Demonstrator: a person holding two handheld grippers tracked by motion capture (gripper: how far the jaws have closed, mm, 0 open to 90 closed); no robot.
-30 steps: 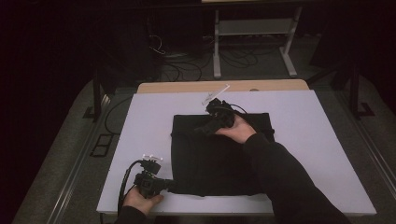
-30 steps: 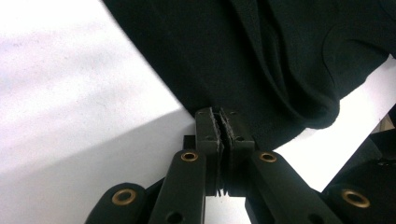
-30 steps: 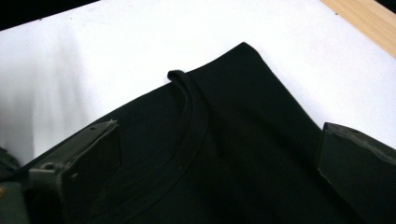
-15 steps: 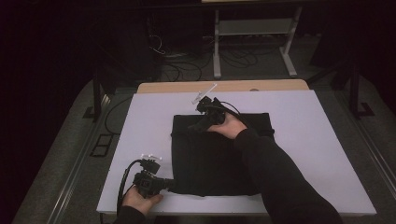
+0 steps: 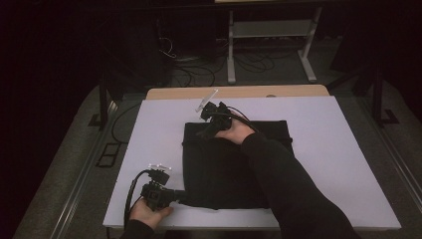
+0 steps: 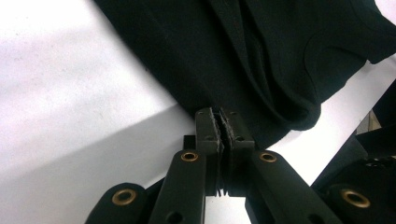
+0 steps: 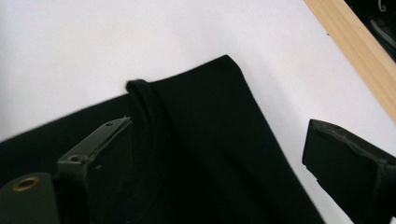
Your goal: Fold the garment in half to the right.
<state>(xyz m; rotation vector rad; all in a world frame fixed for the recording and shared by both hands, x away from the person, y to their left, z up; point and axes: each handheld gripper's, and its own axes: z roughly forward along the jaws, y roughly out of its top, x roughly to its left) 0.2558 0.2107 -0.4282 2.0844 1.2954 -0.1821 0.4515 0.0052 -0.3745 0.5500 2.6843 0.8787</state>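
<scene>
L gripper [image 6: 224,133] pinches soft black cloth [image 5: 234,169] hem; R gripper [image 7: 219,154] jaws wide, closing, empty

Lab or studio: white worktable [image 5: 149,149], dark surround, floor cables [image 5: 199,74], metal stand [image 5: 271,45].

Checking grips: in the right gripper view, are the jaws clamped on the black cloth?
No: the right gripper stands open over the black cloth.

A white table top [image 5: 348,149] is lying over a wooden board [image 5: 239,92] at its far edge. Beyond it, a grey metal stand [image 5: 268,30] and tangled cables [image 5: 199,64] are sitting on the dark floor [image 5: 74,164] in dim light.
</scene>
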